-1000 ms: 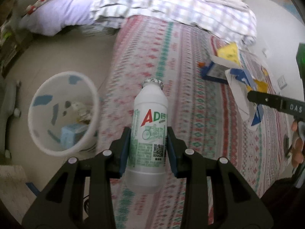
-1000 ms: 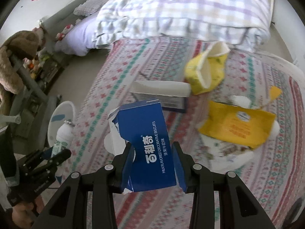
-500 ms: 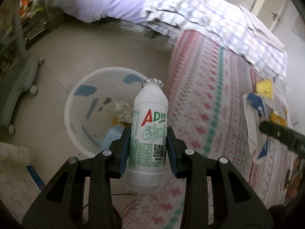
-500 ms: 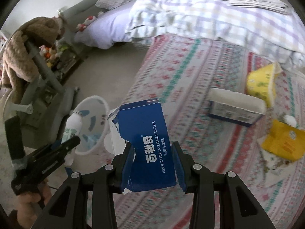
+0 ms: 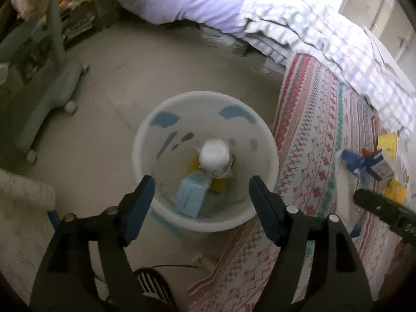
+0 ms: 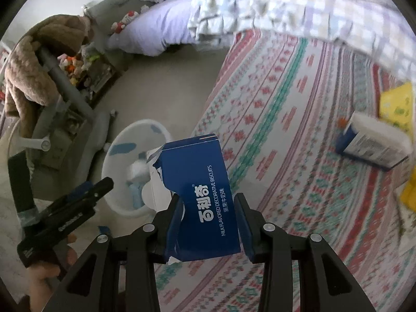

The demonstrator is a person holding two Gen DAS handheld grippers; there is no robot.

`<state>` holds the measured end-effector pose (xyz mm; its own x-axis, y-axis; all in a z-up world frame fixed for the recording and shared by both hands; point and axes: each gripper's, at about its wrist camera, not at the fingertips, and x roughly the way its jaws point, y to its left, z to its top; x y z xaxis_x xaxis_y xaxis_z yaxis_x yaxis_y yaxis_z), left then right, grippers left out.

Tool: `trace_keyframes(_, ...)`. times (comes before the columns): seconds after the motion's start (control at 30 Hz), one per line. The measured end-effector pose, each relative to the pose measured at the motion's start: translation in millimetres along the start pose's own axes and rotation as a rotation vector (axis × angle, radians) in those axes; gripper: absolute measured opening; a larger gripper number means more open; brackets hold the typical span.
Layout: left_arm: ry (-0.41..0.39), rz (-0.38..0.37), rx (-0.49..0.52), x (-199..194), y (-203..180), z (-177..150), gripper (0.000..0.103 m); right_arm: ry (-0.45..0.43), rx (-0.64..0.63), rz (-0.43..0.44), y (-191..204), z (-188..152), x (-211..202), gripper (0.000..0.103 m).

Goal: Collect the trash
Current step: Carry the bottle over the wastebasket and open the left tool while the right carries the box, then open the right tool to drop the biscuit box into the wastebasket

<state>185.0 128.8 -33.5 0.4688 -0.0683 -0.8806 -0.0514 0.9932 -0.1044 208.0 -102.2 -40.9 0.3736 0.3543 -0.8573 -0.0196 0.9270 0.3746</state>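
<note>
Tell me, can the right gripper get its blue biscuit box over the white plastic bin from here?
Probably yes. The right gripper, jaws clamped on the blue biscuit box, is over the bed edge; the white plastic bin sits just left. The open left gripper above the bin may need to clear first.

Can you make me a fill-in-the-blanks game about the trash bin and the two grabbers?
1. The left gripper is ____ and holds nothing.
2. The white bottle is inside the ____.
3. The right gripper is shut on a ____ biscuit box.
4. The white bin stands on the floor beside the ____.

Missing words: open; bin; blue; bed
</note>
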Motion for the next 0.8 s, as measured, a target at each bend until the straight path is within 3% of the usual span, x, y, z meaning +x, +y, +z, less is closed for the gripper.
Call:
trace_keyframes(0.2, -0.002, 0.010, -0.046, -10, 23, -2, 0.085, 0.028, -0.036, -0.026, 15, 3, 16, 0.041)
trace_keyframes(0.37, -0.001, 0.070, -0.050, -14, 38, -7, 0.095, 0.041, -0.055, -0.015, 29, 5, 28, 0.041)
trace_keyframes(0.73, -0.008, 0.103, -0.047, -24, 61, -14, 0.097, 0.016, -0.069, -0.007, 68, 21, 51, 0.042)
trace_keyframes(0.77, -0.008, 0.102, -0.044, -25, 62, -14, 0.097, 0.002, -0.070, 0.014, 71, 23, 51, 0.043)
trace_keyframes(0.8, -0.005, 0.094, -0.043, -25, 63, -13, 0.097, -0.012, -0.073, 0.042, 73, 24, 48, 0.053)
